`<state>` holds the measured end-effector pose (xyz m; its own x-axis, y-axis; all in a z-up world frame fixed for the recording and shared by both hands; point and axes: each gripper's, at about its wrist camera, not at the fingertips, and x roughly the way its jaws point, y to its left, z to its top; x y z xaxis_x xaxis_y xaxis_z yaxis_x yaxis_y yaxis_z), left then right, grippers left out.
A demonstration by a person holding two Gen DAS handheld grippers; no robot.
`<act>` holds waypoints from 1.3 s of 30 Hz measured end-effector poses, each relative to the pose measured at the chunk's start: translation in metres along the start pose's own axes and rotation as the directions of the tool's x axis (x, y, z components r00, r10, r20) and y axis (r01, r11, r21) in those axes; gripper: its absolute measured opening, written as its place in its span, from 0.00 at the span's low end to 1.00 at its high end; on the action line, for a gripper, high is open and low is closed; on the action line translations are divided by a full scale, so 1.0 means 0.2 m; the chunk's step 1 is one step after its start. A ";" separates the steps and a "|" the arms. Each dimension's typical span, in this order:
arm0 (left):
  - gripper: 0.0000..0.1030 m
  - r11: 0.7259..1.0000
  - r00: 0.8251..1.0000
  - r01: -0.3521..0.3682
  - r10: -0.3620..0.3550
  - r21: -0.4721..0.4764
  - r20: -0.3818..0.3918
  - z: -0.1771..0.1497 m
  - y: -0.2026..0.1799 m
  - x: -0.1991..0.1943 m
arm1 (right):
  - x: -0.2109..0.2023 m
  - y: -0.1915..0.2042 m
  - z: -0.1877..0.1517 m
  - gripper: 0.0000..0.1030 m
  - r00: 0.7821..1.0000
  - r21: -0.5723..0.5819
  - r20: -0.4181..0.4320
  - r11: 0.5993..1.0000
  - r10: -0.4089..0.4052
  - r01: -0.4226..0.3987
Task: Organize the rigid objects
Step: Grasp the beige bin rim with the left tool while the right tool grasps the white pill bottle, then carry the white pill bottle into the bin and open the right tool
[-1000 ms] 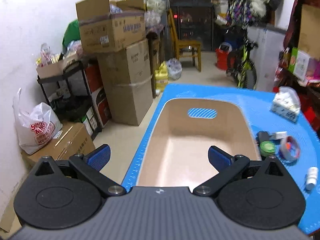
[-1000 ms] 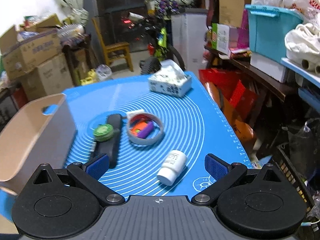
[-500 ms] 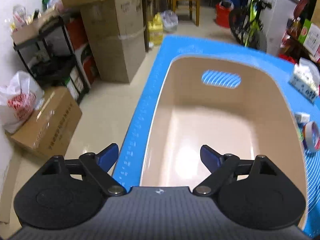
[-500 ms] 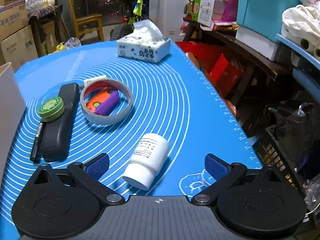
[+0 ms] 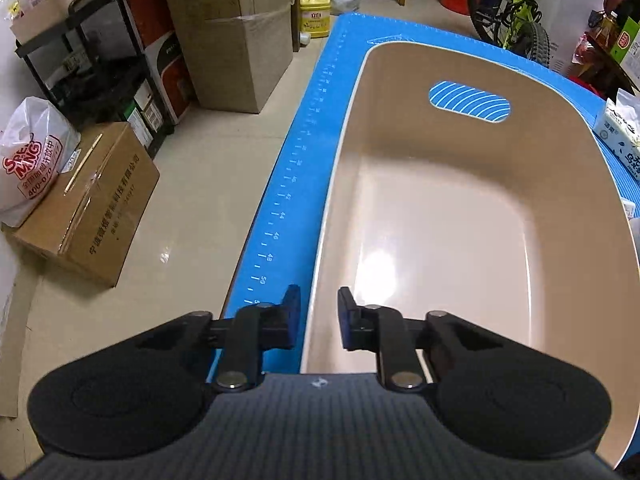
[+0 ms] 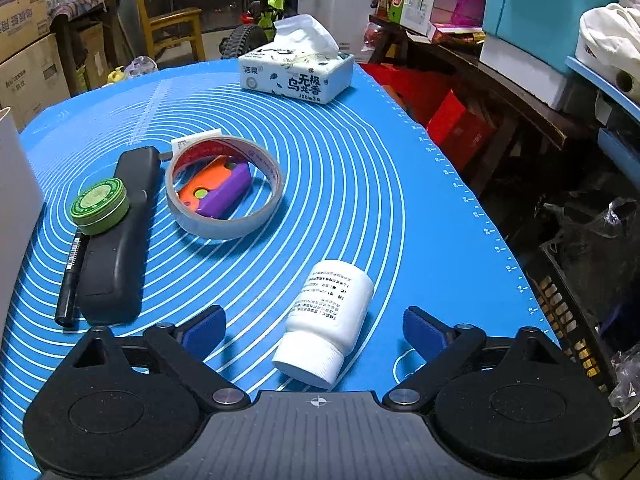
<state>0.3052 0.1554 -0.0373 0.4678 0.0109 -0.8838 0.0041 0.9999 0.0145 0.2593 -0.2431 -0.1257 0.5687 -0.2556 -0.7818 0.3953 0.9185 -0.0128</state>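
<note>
While the left gripper (image 5: 319, 322) is closing, the near left rim of the beige tub (image 5: 332, 184) is seen between its blue fingers (image 5: 347, 318); one pad sits outside the wall, one inside, and a small gap is left on each side, so no firm contact can be confirmed. The tub is empty and is set on the blue mat (image 5: 292, 184) along the left edge of the worktop, a handle slot cut at its 12 o'clock end.

The right gripper (image 6: 314, 326) is held wide and is just starting to narrow; nothing is pressed by its fingers (image 6: 420, 330). A white pill bottle (image 6: 330, 320) is laid on its side between them, cap toward the camera, untouched.

At 10 o'clock from the bottle, a tape roll (image 6: 224, 192) is placed flat with an orange-and-purple toy (image 6: 218, 192) inside the ring. At 9 to 10 o'clock, a black remote (image 6: 116, 248) is laid lengthwise, a green tin (image 6: 100, 204) resting on it, and a black marker (image 6: 70, 280) touching its left side. A tissue pack (image 6: 296, 72) is seen at 12 o'clock, far side of the mat.
</note>
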 end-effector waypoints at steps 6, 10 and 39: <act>0.08 1.000 1.000 0.021 -0.021 -0.004 -0.015 0.01 0.03 0.03 | 0.03 -0.03 0.03 0.85 1.000 0.041 -0.011 0.999 -0.006 0.007; 0.07 1.000 0.999 0.028 -0.028 -0.004 -0.016 0.01 0.02 0.03 | 0.07 -0.04 0.04 0.75 0.999 0.073 -0.047 0.997 0.001 0.003; 0.07 0.999 0.999 0.026 -0.026 -0.023 -0.023 0.01 0.04 0.04 | -0.33 0.17 0.30 0.45 0.965 -0.005 0.182 0.981 0.190 -0.193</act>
<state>0.3118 0.1625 -0.0433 0.4475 -0.0149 -0.8942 -0.0042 0.9998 -0.0188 0.2779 -0.2121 -0.0367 0.7551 -0.1267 -0.6432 0.2745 0.9521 0.1347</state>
